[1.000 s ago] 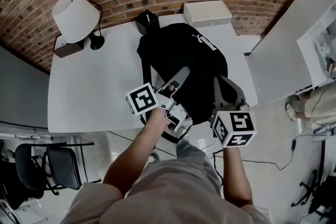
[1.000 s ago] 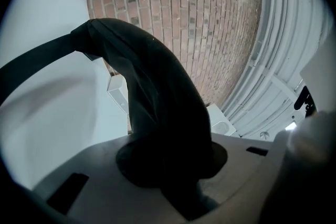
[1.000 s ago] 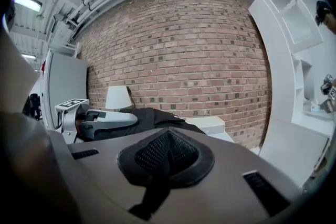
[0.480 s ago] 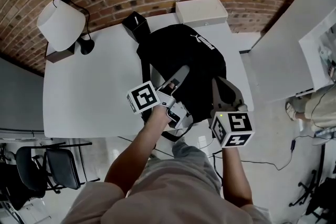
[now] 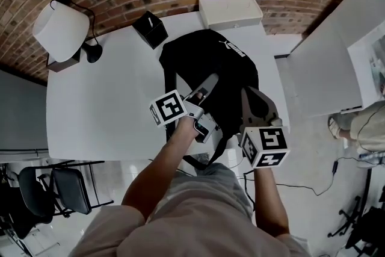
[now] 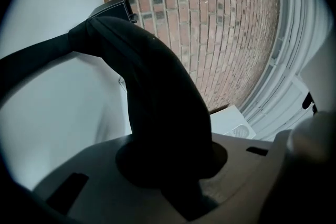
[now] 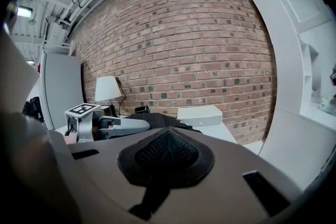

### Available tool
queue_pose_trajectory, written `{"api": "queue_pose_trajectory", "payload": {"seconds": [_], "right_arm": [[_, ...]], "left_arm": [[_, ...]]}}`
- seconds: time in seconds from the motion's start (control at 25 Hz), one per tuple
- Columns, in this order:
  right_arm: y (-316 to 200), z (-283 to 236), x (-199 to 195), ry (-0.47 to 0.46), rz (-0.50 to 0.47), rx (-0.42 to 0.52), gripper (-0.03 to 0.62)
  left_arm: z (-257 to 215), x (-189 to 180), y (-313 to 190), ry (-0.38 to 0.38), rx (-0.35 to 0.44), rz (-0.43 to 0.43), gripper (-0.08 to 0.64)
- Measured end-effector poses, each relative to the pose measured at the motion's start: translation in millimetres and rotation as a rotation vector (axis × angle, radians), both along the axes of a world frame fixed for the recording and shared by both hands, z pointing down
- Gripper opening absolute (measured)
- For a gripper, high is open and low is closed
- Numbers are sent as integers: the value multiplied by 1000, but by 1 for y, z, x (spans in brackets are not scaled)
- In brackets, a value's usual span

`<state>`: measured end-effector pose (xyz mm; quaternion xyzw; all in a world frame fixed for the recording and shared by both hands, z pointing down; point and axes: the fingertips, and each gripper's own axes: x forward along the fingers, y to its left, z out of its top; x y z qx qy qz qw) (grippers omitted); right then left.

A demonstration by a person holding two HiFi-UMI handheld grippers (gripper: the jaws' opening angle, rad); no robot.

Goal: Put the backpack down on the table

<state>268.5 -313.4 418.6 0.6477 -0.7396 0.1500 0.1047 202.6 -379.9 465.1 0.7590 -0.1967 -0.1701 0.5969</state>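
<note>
Backpack (image 5: 212, 66) over table (image 5: 102, 106), clamped by both jaws.

Seen from above: a person in a light beige short-sleeved shirt (image 5: 198, 219) and grey trousers (image 5: 218, 174), forearms bare. The left gripper (image 5: 207, 82) has a pale silver-grey body, with a white cube (image 5: 167, 109) printed with black square markers at its 7 o'clock end. The right gripper (image 5: 251, 98) is taupe-grey, and its own marker cube (image 5: 264, 145), at 6 o'clock, shows two black-on-white faces. Close up, each gripper's jaw is a broad, smooth grey-brown plate with a round dark recess at its centre and a rectangular slot on either side. In the right gripper view these slots lie at 9 and 4 o'clock of the recess.
</note>
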Motion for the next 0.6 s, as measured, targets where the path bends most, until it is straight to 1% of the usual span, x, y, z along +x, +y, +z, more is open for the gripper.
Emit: {"api": "queue_pose_trajectory", "payload": {"seconds": [0.16,0.6], "right_arm": [[-7,9,2,0,-4,-17,2],[-18,31,-5,-2,-39,-51,2]], "left_arm": [[13,7,-9,-14,-18,4,100],[42,15,-17,-55,-14,26,101]]}}
